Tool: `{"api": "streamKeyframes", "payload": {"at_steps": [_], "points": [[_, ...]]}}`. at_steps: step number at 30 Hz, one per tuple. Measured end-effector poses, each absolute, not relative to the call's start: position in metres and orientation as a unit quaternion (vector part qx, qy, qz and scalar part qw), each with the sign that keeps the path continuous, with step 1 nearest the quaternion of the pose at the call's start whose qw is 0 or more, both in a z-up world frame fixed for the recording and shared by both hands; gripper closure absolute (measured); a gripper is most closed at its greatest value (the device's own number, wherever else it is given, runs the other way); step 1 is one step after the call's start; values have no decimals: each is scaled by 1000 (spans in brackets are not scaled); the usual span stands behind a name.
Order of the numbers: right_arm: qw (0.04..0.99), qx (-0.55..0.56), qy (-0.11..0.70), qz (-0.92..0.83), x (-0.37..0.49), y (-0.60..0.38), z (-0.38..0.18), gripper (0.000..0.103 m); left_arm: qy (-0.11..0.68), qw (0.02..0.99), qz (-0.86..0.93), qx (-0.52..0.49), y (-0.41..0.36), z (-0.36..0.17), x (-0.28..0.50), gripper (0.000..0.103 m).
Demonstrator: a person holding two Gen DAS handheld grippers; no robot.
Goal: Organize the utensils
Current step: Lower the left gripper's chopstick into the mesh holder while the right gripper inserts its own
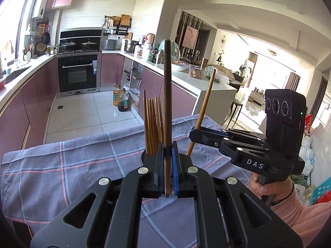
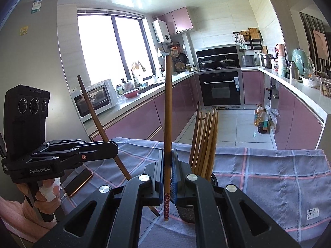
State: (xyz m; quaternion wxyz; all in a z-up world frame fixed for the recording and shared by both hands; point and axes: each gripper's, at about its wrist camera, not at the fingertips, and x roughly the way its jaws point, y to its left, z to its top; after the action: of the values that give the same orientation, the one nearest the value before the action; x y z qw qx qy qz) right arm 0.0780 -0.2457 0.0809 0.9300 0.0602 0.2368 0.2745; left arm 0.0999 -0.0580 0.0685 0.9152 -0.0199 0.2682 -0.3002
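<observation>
My left gripper (image 1: 168, 150) is shut on a dark brown chopstick (image 1: 167, 103) that stands nearly upright. It shows again in the right wrist view as the left gripper (image 2: 114, 147), with that dark chopstick (image 2: 93, 111) leaning left. My right gripper (image 2: 168, 157) is shut on a lighter chopstick (image 2: 168, 113) with a red patterned lower end, also upright. In the left wrist view the right gripper (image 1: 194, 134) holds this lighter chopstick (image 1: 204, 107) to the right. A bundle of several brown chopsticks (image 2: 204, 142) stands in a metal mesh holder (image 2: 186, 212) between the two grippers.
A blue-grey checked cloth (image 2: 269, 175) covers the table, whose far edge drops to the tiled kitchen floor. A phone (image 2: 78, 183) lies on the cloth at the left, under the left gripper. Two oil bottles (image 1: 121, 100) stand on the floor beyond.
</observation>
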Motion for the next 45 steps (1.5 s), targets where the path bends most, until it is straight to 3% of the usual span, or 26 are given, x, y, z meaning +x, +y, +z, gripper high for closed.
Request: {"api": "streamKeyframes", "payload": {"at_steps": [17, 45], "points": [[941, 49, 210, 261, 90, -250, 103, 97, 233, 925, -300, -22, -65, 91, 108, 95], [936, 42, 247, 248, 109, -242, 79, 97, 274, 918, -287, -5, -91, 81, 127, 95]]}}
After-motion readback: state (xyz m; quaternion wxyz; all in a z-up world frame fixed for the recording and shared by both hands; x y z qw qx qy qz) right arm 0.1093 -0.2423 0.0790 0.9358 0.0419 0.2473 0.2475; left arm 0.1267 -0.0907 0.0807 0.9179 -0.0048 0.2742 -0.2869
